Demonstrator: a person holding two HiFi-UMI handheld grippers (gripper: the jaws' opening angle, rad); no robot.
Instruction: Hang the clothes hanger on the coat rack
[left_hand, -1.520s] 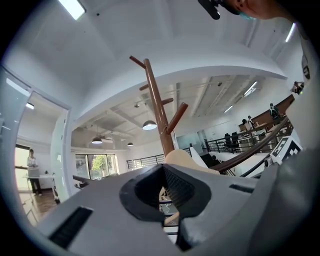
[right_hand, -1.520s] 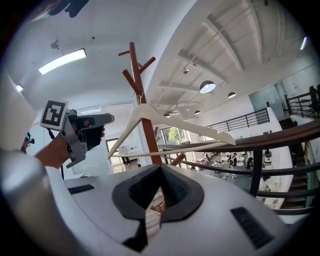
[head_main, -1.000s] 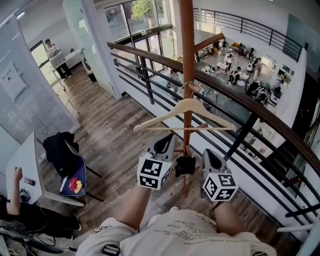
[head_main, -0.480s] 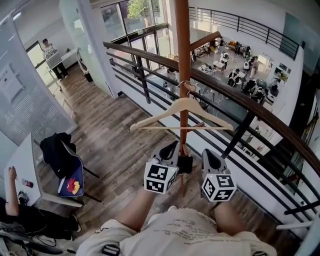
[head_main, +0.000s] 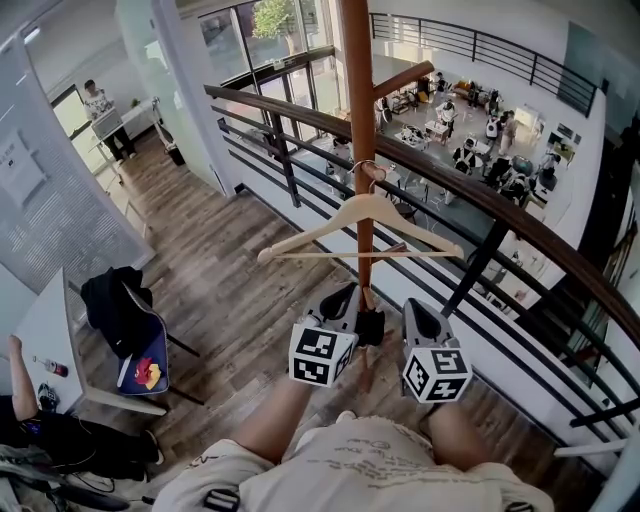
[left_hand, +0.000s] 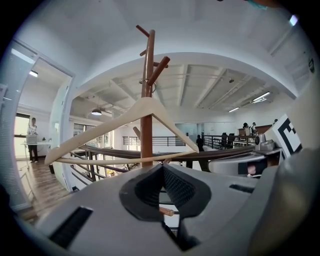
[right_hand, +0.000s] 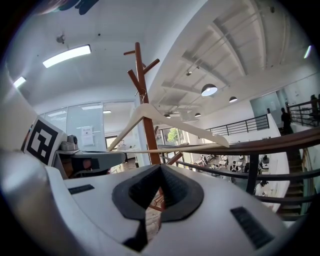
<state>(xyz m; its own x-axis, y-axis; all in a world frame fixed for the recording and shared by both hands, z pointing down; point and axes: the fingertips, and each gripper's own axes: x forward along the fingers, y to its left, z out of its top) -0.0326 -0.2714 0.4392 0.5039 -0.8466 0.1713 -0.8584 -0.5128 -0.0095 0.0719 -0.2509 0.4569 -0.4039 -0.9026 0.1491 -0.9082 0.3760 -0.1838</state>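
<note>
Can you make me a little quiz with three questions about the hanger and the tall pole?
1. True or false: the pale wooden clothes hanger hangs on the tall brown wooden coat rack.
2. What does the left gripper hold? A: the hanger. B: nothing. C: a peg of the rack.
3. Fill in: in the head view, the left gripper and the right gripper both show ___ the hanger.

Key: 1 true. 2 B, its jaws are together and empty. 3 below.
</note>
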